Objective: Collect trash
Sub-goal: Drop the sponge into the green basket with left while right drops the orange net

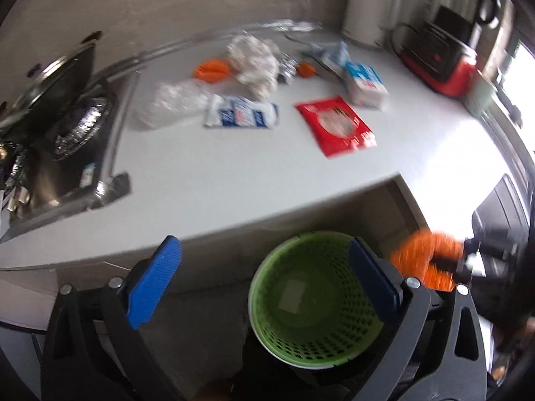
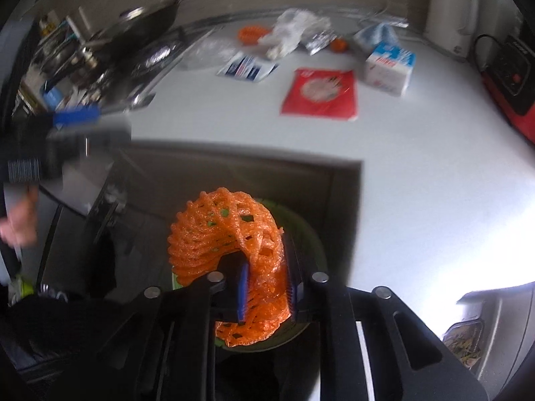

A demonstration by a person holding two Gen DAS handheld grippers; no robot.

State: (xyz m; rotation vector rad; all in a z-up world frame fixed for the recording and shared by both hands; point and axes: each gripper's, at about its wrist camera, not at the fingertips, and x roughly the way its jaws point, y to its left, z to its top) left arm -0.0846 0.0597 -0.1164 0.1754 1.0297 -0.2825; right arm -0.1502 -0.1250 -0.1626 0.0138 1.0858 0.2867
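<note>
In the left wrist view, the left gripper (image 1: 264,287) hangs spread wide and empty at lower centre, just above the green perforated wastebasket (image 1: 314,300), which sits on the floor below the white counter (image 1: 217,173) edge so trash can drop in. Wrappers, a red packet (image 1: 336,125) and a milk carton (image 1: 364,83) wait across the upper middle. In the right wrist view, the right gripper (image 2: 267,290) at lower centre pinches an orange foam fruit net (image 2: 227,234) over the basket, apparently for dropping. The net hides most of the basket; motion blur smears labels.
</note>
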